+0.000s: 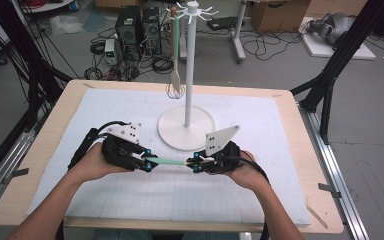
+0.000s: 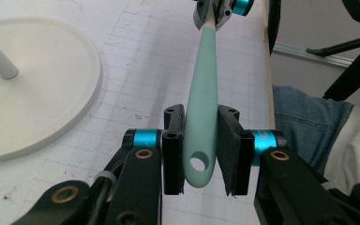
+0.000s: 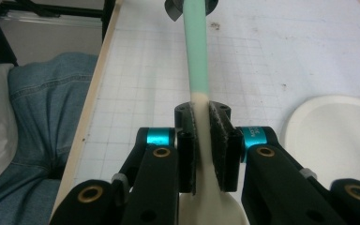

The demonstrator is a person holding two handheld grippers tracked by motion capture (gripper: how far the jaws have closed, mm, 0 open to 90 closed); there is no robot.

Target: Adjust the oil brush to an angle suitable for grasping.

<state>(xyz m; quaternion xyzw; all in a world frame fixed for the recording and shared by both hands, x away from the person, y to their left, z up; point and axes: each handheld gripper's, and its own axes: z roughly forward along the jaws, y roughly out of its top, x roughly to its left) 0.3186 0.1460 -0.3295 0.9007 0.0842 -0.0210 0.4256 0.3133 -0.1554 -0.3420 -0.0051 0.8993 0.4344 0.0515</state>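
A spatula (image 1: 170,161) with a mint-green handle and a cream blade end hangs level just above the white mat, spanning both grippers. My left gripper (image 1: 149,162) is shut on the handle's tail. In the left gripper view the pads (image 2: 173,154) press either side of the handle (image 2: 201,93) beside its hanging hole. My right gripper (image 1: 195,164) is shut on the other end. In the right gripper view its jaws (image 3: 201,140) clamp the cream neck, and the green handle (image 3: 196,56) runs away toward the left gripper. The blade lies mostly hidden below the jaws.
A white utensil stand (image 1: 187,75) with a round base (image 1: 172,135) rises just beyond the grippers. A wooden-headed utensil (image 1: 176,75) and a whisk (image 1: 176,91) hang from its top hooks. The gridded mat (image 1: 130,195) covers the wooden table. The person's jeans (image 3: 42,108) sit past the near edge.
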